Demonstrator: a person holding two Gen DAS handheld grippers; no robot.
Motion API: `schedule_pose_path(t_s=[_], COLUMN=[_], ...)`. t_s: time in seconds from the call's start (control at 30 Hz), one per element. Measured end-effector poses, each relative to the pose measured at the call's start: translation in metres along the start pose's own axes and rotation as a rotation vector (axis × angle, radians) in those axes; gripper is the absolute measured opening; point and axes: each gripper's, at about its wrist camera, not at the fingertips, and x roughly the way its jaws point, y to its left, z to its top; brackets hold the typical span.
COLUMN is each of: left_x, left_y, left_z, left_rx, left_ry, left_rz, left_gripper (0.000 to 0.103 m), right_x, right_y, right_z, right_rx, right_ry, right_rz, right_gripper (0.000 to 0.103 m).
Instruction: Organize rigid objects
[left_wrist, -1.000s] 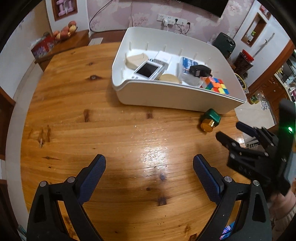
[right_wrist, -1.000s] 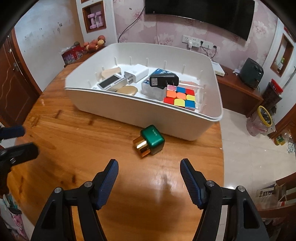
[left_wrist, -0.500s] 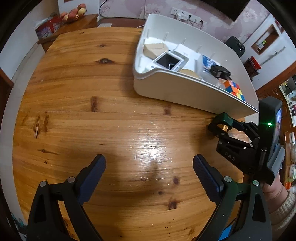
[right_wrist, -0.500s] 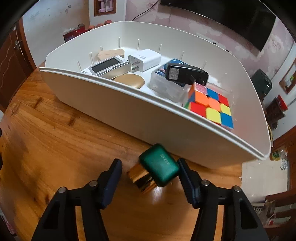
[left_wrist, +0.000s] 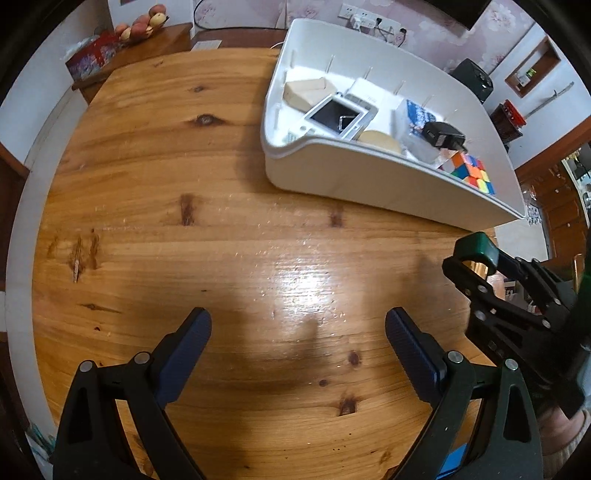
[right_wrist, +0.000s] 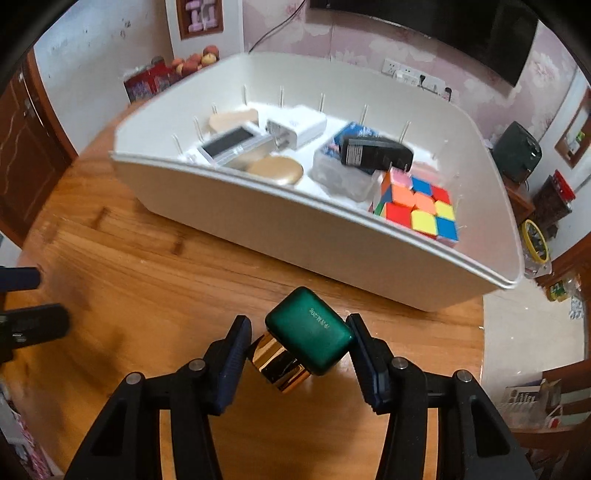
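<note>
- right gripper (right_wrist: 297, 354) clamps the green-and-gold bottle (right_wrist: 306, 343) between its pads, having just closed on it, near the white bin's (right_wrist: 295, 236) front wall
- left gripper (left_wrist: 297, 350) spread wide over the bare wooden table (left_wrist: 184, 184); nothing between its fingers
- bin holds a Rubik's cube (right_wrist: 419, 212), black adapter (right_wrist: 373, 151), white charger (right_wrist: 299, 125)

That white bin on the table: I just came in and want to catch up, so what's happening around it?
A person is tidying small items into the white bin, which already holds a puzzle cube, a black adapter and other things. The right gripper has just closed on a green and gold bottle in front of the bin; both pads touch it. The left gripper hangs open above the wooden table, holding nothing.
</note>
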Motion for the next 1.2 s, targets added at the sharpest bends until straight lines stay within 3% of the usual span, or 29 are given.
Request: schedule_pose_path(t_s=[0.23, 0.47, 0.63, 0.8, 0.93, 1.2], left_x=[-0.03, -0.066, -0.078, -0.082, -0.082, -0.077], left_y=[-0.009, -0.013, -0.015, -0.013, -0.009, 0.013], left_z=[0.012, 0.022, 0.024, 0.027, 0.033, 0.036], left_rx=[0.023, 0.052, 0.072, 0.082, 0.085, 0.059], left_ry=[-0.047, -0.121, -0.143, -0.15, -0.164, -0.173], left_rz=[-0.03, -0.067, -0.079, -0.08, -0.067, -0.04], left_gripper=[0.096, 0.096, 0.096, 0.096, 0.096, 0.096], right_x=[-0.057, -0.096, -0.101, -0.071, -0.02, 0.076], right_y=[0.001, -0.016, -0.022, -0.027, -0.028, -0.023], right_z=[0.021, 0.079, 0.127, 0.172, 0.196, 0.199], right_rx=[0.034, 0.082, 0.082, 0.114, 0.135, 0.159], right_ry=[-0.07, -0.15, -0.205, -0.185, -0.119, 0.066], right_rz=[0.027, 0.03, -0.008, -0.024, -0.056, -0.084], right_gripper=[0.053, 0.053, 0.053, 0.053, 0.053, 0.053])
